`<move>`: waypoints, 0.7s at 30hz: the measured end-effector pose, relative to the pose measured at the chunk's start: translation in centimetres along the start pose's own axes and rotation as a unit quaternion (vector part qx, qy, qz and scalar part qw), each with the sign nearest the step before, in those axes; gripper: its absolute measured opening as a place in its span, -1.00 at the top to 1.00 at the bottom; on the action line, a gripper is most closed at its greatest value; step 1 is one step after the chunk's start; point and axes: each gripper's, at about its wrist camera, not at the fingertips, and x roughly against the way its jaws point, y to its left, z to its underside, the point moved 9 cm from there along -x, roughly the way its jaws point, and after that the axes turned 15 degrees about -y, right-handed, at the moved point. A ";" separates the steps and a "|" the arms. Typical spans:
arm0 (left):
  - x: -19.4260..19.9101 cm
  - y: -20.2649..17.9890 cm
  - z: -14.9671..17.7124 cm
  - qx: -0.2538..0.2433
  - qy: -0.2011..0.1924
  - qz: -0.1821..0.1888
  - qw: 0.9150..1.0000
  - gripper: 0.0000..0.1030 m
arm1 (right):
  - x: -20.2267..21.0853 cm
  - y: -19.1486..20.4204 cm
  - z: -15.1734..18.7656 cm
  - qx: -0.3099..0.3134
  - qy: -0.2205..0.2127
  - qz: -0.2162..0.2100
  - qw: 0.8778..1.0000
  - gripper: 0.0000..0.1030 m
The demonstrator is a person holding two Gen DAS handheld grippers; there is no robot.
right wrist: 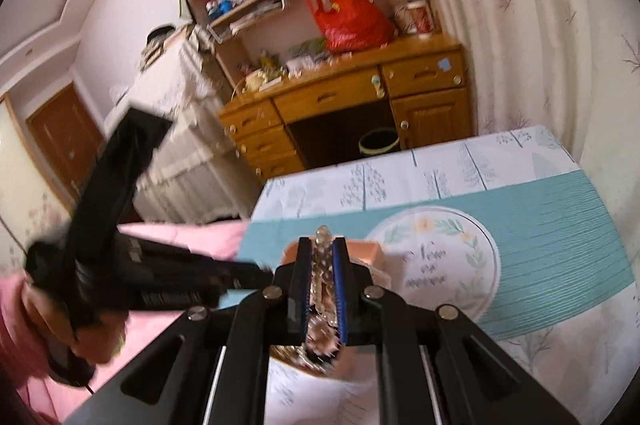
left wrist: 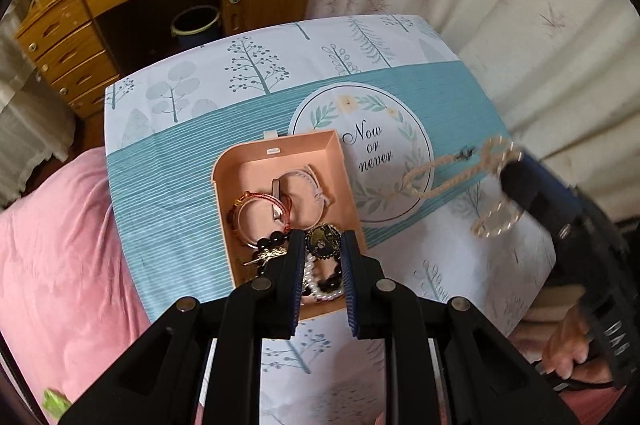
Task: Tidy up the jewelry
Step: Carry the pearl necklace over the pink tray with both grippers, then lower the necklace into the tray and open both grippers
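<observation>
From my left wrist, my left gripper [left wrist: 322, 245] hangs over the near end of the pink box [left wrist: 286, 217] on the worktop [left wrist: 168, 185], fingers apart and holding nothing. Inside lie a red bracelet [left wrist: 256, 213], a pink strap [left wrist: 308, 185] and black beads [left wrist: 272, 241]. My right gripper [left wrist: 508, 177], off to the right, carries a pearl chain [left wrist: 496, 221].

From my right wrist, my right gripper [right wrist: 322, 273] has its fingers clamped on the pearl chain [right wrist: 322, 265], above the box [right wrist: 368, 251]. My left gripper [right wrist: 256, 273] blurs.
</observation>
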 end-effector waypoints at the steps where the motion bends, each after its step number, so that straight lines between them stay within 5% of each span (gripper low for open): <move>1: -0.1 0.2 0.1 -0.003 -0.001 0.005 1.000 0.70 | -0.1 0.4 0.0 -0.003 -0.005 0.003 1.000 0.81; 8: -0.2 1.0 1.3 -0.026 -0.005 0.026 0.999 0.69 | -1.0 2.3 1.4 -0.017 -0.004 0.012 1.000 0.81; 12: 0.3 0.9 1.6 -0.050 -0.010 0.014 0.999 0.08 | -1.5 2.7 3.2 -0.016 0.040 0.016 0.999 0.79; 16: 1.3 0.7 1.8 -0.052 -0.021 0.002 0.998 0.05 | -0.4 2.6 3.5 -0.019 0.044 0.011 0.999 0.70; 18: 1.7 0.7 2.1 -0.050 -0.024 -0.017 0.998 0.01 | 0.2 2.3 3.6 -0.014 0.044 0.009 0.999 0.37; 21: 2.3 0.8 3.0 -0.032 -0.017 -0.056 0.998 -0.25 | 1.4 1.3 4.1 -0.007 0.052 0.011 0.999 0.29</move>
